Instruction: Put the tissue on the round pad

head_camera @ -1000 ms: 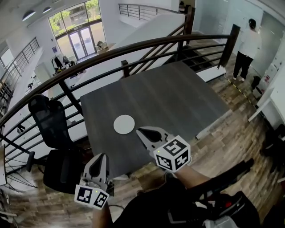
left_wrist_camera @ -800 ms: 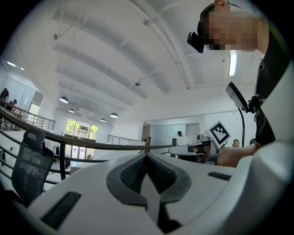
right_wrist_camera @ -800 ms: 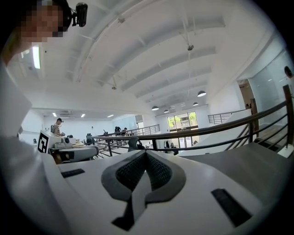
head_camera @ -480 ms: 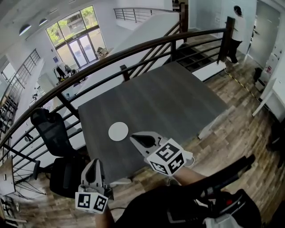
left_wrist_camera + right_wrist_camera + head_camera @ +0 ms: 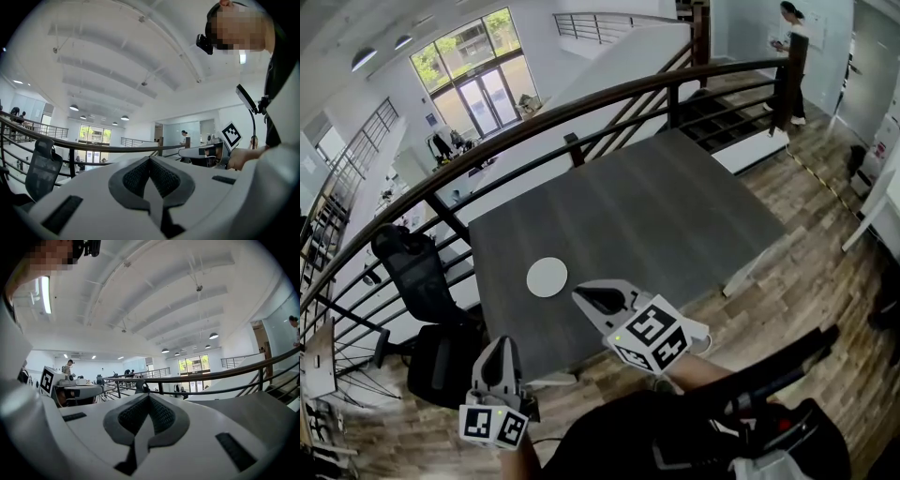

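Observation:
A white round pad (image 5: 547, 277) lies on the dark grey table (image 5: 656, 211), near its front left corner, with nothing on it. No tissue shows in any view. My right gripper (image 5: 581, 297) hovers over the table's front edge, just right of and nearer than the pad, jaws shut and empty (image 5: 149, 397). My left gripper (image 5: 499, 343) hangs lower, off the table's front left, also shut with nothing in it (image 5: 150, 158). Both gripper views point up at the ceiling and railing.
A dark curved railing (image 5: 581, 103) runs behind the table. A black office chair (image 5: 417, 277) stands left of the table. A person (image 5: 790, 42) stands far back right by a white wall. Wooden floor (image 5: 806, 253) lies to the right.
The view has shifted a little, so the pad sits further left and lower in it. Both grippers stay shut and keep about the same places. The person at the back has walked further away.

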The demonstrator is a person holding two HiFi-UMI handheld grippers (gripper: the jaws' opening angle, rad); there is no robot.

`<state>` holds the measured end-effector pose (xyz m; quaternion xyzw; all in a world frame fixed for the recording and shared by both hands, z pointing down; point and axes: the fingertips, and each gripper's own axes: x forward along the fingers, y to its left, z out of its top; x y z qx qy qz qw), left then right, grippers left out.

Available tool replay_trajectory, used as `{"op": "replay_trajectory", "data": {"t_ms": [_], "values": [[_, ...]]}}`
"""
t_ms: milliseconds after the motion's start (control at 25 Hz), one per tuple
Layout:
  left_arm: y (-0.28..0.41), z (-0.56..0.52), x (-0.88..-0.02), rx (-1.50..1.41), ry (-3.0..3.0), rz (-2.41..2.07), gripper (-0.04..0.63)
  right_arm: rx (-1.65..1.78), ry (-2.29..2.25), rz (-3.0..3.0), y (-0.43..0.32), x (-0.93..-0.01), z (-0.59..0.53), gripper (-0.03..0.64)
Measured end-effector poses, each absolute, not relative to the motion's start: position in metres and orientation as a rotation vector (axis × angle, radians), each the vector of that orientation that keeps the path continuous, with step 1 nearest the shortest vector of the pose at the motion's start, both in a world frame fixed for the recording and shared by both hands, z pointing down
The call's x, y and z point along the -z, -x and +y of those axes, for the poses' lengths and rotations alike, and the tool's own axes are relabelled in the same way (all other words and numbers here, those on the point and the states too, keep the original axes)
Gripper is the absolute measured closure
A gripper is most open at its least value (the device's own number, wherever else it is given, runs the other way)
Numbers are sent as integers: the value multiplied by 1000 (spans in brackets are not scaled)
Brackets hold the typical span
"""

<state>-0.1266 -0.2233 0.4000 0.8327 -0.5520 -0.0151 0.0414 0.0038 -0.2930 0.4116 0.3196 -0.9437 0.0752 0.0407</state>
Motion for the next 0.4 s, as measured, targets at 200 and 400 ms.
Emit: {"op": "replay_trajectory", "data": {"t_ms": [200, 400], "values": [[116, -223, -401, 42, -2542, -1707, 592, -238, -942, -2897, -10, -415, -295, 615], [116, -228, -397, 45, -2552, -1685, 592, -161, -980, -2863, -13, -414, -301, 615]]}}
